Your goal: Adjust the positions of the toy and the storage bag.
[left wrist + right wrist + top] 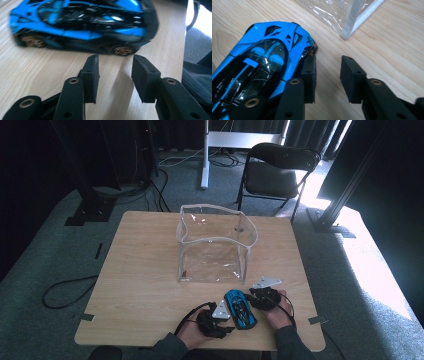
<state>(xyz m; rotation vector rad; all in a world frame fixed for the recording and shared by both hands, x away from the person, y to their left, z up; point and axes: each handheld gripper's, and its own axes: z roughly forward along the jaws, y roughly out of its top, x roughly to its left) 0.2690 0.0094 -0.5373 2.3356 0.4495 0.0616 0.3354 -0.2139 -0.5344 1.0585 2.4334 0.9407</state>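
Toy car: a blue and black model sports car sits on the wooden table at lower centre of the high view, between the two hands and close to the near edge.
Left gripper: the left gripper is low in its own view, jaws parted with bare wood between them, gripping nothing; the car lies crosswise just past the tips, a gold-spoked wheel nearest.
Right gripper: the right gripper also stands open and empty; in its own view the car runs up the left half of the frame, and the inner jaw sits hard against the car's flank, touching or nearly so, I can't say which.
How the car should handle: I'd guess a stiff, light shell, glossy and so a bit slippery under the pads, on wheels that may roll if nudged; thin fins and mirrors look breakable.
Where to take hold: across the body at mid-length, flank to flank, seems safest to me, clear of the wheels and tail.
Container: a clear plastic pouch with a pale trimmed rim stands open-topped at centre of the high view, beyond the car and apart from it; I see nothing inside.
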